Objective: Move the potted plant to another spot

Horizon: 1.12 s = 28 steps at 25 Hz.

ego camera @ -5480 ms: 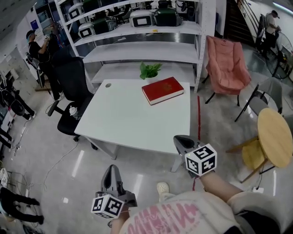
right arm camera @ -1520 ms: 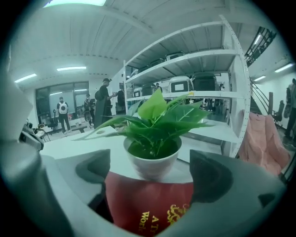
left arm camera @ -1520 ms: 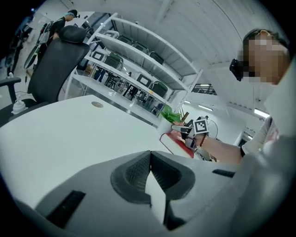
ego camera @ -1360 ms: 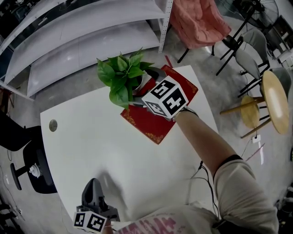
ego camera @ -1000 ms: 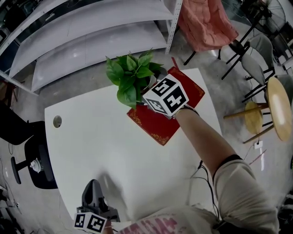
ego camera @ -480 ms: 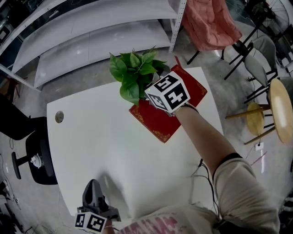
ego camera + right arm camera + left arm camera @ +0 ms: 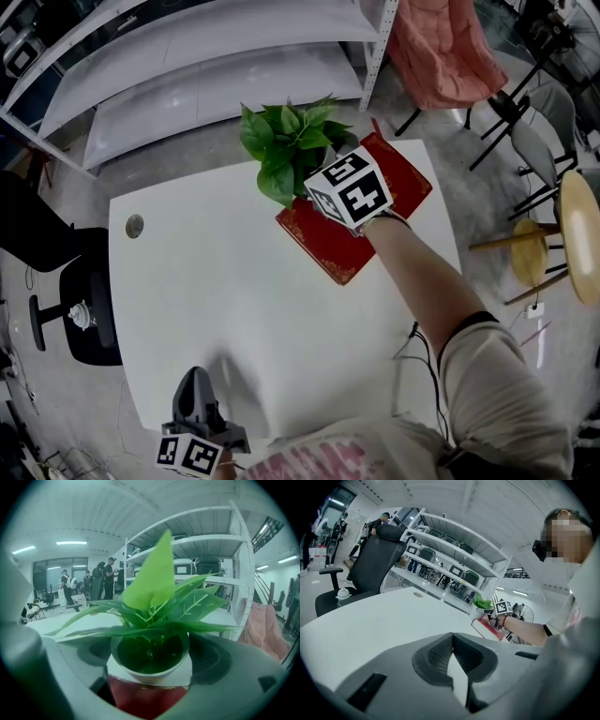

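The potted plant [image 7: 291, 150] is at the far side of the white table [image 7: 206, 272], at about 1 o'clock from the middle. It stands right by the far corner of the red book [image 7: 323, 244]. I cannot tell if the pot sits on the table or on the book's edge.

The right gripper [image 7: 319, 183] reaches out to the plant. Its jaws are wide apart, one on each side of the little white pot, and they have just been closing in. I think they are not squeezing it yet. The left gripper [image 7: 194, 389] waits at the near edge, at 7 o'clock. Its jaws are pressed together with nothing between them.

What could go wrong? The pot looks round and smooth, so it could slip out if the squeeze is too soft. If a leaf gets pinched between a jaw and the pot, the hold could be weak and the leaf could tear. A fast lift could tip the pot and spill dirt on the book. The table edge is close at 12 o'clock, so a push could knock it off.

I can read no words. The book shows only a gold border. The cube on each gripper has black and white squares.
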### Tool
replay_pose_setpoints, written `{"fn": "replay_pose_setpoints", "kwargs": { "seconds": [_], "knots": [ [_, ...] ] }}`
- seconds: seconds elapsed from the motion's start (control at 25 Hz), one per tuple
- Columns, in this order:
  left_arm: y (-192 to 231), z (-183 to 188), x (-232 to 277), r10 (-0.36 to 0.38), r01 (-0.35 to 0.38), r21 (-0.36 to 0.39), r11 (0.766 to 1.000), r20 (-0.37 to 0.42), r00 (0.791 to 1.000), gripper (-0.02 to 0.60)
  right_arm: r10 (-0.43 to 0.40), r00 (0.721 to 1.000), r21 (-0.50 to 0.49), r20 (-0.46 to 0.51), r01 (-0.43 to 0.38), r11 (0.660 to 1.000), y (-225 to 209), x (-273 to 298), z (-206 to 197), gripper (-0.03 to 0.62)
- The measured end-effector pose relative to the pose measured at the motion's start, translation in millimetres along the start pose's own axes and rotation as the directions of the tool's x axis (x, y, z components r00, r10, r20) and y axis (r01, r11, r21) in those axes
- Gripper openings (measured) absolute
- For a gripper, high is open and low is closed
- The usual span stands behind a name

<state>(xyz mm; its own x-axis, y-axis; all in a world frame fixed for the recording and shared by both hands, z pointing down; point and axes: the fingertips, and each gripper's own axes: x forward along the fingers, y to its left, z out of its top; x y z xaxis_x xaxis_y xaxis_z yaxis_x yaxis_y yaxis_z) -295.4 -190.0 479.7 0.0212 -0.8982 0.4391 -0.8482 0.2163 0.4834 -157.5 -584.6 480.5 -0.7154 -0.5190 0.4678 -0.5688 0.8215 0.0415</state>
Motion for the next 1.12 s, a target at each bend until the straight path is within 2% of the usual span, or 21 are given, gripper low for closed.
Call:
{"fn": "replay_pose_setpoints", "kwargs": {
  "seconds": [0.28,0.56,0.84,1.12],
  "knots": [
    [-1,5,-20,0.028,-0.028,0.003,1.000,0.041,0.999,0.003,-0.022,1.000,-0.112,-0.002,0.022,0.993,10,-1,5,0.518],
    [-3,5,-34,0.026,-0.026,0.001,1.000,0.063,0.998,0.003,-0.039,0.999,-0.119,0.021,0.041,0.992,13,-15,17,0.515],
    [41,30,-57,-0.042,0.041,0.014,0.999,0.098,0.994,0.003,-0.053,0.995,-0.157,0.080,0.065,0.985,76,-24,57,0.515],
    [58,69,-83,-0.113,0.105,0.060,0.993,0.147,0.983,0.003,-0.062,0.990,-0.159,0.128,0.082,0.984,131,-55,102,0.515]
  ]
}}
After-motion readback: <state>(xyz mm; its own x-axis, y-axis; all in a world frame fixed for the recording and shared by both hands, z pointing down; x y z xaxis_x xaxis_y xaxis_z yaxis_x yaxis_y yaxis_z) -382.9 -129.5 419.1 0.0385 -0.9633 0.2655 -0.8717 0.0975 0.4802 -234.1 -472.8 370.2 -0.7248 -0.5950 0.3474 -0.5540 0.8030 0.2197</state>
